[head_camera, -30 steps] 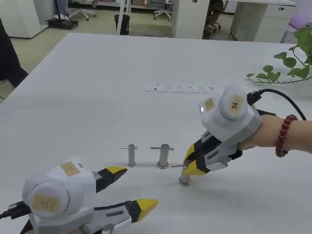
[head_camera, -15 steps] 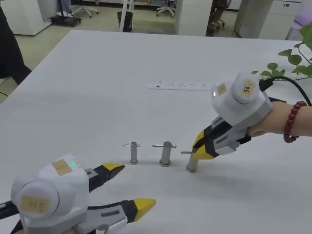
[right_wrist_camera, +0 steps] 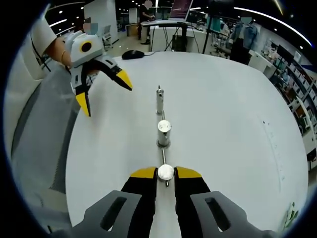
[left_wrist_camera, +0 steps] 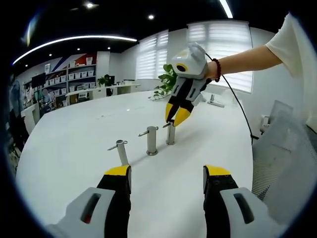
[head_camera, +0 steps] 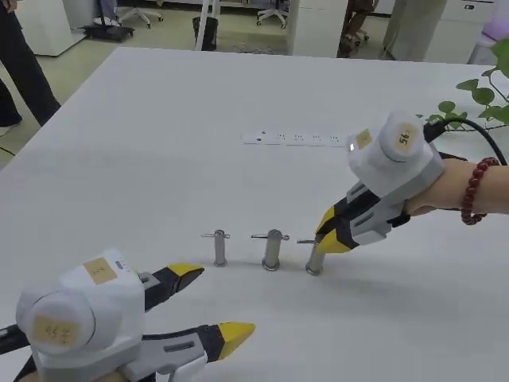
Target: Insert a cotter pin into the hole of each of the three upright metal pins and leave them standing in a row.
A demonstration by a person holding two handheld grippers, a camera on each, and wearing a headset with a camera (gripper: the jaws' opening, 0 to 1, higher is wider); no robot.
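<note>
Three upright metal pins stand in a row on the white table (head_camera: 159,143): left pin (head_camera: 220,249), middle pin (head_camera: 272,251), right pin (head_camera: 315,259). A thin cotter pin (head_camera: 258,237) crosses the top of each. My right gripper (head_camera: 327,235) comes down from the right, shut on the head of the right pin (right_wrist_camera: 165,172), whose base rests on the table. The middle pin (right_wrist_camera: 164,131) and the left pin (right_wrist_camera: 159,99) line up beyond it. My left gripper (head_camera: 211,303) hovers open near the front edge, nothing between its fingers, facing the row (left_wrist_camera: 152,141).
A white power strip (head_camera: 298,140) lies on the table behind the pins. A green plant (head_camera: 477,95) stands at the far right edge. The right gripper's black cable (head_camera: 469,131) trails back. A person's legs (head_camera: 24,64) show beyond the table's left corner.
The right gripper has carried the right pin away from me, from in front of the row into line with the other two. The left gripper has barely moved.
</note>
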